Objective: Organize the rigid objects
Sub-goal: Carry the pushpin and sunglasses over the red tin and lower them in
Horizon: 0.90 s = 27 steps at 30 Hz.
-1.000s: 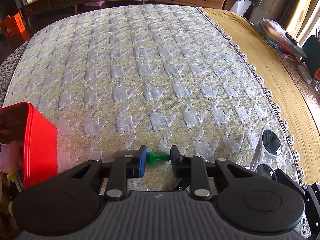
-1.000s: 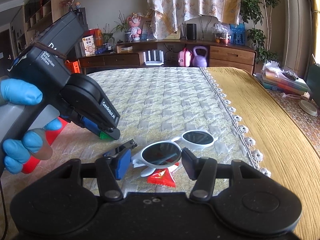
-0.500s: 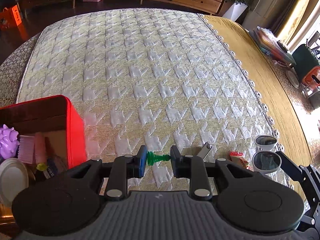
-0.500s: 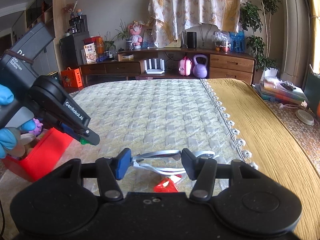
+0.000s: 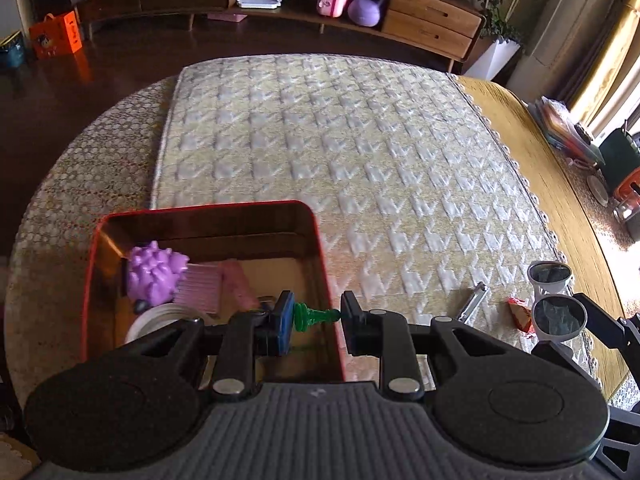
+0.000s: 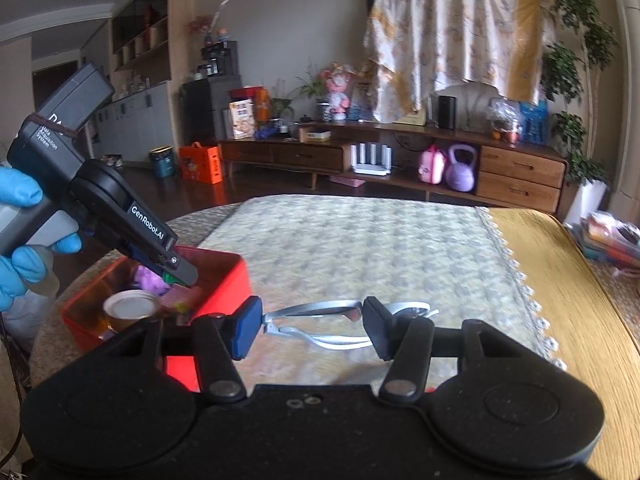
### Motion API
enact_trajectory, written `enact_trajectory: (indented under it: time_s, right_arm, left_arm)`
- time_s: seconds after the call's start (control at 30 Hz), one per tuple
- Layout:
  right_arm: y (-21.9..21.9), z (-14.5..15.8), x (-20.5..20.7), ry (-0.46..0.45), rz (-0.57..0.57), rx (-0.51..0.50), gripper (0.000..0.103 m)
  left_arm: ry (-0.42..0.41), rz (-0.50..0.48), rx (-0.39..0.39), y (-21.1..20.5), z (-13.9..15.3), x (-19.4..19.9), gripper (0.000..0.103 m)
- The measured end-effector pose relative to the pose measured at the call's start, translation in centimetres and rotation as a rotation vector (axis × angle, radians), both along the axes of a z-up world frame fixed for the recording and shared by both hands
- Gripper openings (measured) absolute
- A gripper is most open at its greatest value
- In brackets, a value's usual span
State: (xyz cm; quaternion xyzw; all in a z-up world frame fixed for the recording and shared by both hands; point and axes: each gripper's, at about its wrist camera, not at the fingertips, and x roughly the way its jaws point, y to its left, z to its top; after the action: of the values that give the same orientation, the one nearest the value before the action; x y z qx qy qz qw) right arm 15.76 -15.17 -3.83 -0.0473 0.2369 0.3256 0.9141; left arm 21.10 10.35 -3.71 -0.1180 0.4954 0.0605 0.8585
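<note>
Left gripper (image 5: 316,316) pinched green pawn (image 5: 314,315) crosswise, base left, over red box (image 5: 324,264); right gripper (image 6: 312,326) clamped sunglasses (image 6: 320,314) lengthwise btwn pads.

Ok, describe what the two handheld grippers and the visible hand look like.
Both grippers are black plastic with ribbed bodies, round side discs and silver pivot bolts; each has one blue-padded finger and one black. The left gripper bears white "GenRobot.AI" lettering, a grey handle and a band. The hand wears a blue glove.

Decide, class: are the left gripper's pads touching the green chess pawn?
Touching. The left wrist view shows the left gripper clamping the green pawn end to end, no gap.
</note>
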Motion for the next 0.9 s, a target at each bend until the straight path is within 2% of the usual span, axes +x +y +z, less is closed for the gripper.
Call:
enact_trajectory:
  time_s: [0.47,0.7,0.8,0.9]
  right_arm:
    - [9.4,1.2,-2.1,-0.031,0.196,-0.024,0.055]
    - [12.8,-0.1,-2.7,-0.001,0.277,-0.049,0.055]
    - [13.8,-0.7,-3.3,-0.032,0.295,-0.084,0.054]
    - [14.5,-0.8,-3.5,0.007,0.332,-0.063,0.052]
  left_arm:
    - [-0.009,0.111,-0.001,8.3,0.6,-5.0,0.025]
    - [-0.005,0.146,0.009,10.8,-0.3,-5.3,0.025]
    - [-0.006,0.152,0.008,11.5,-0.8,-5.1,0.025]
    - [-0.006,0.146,0.018,11.6,-1.0,-4.6,0.025]
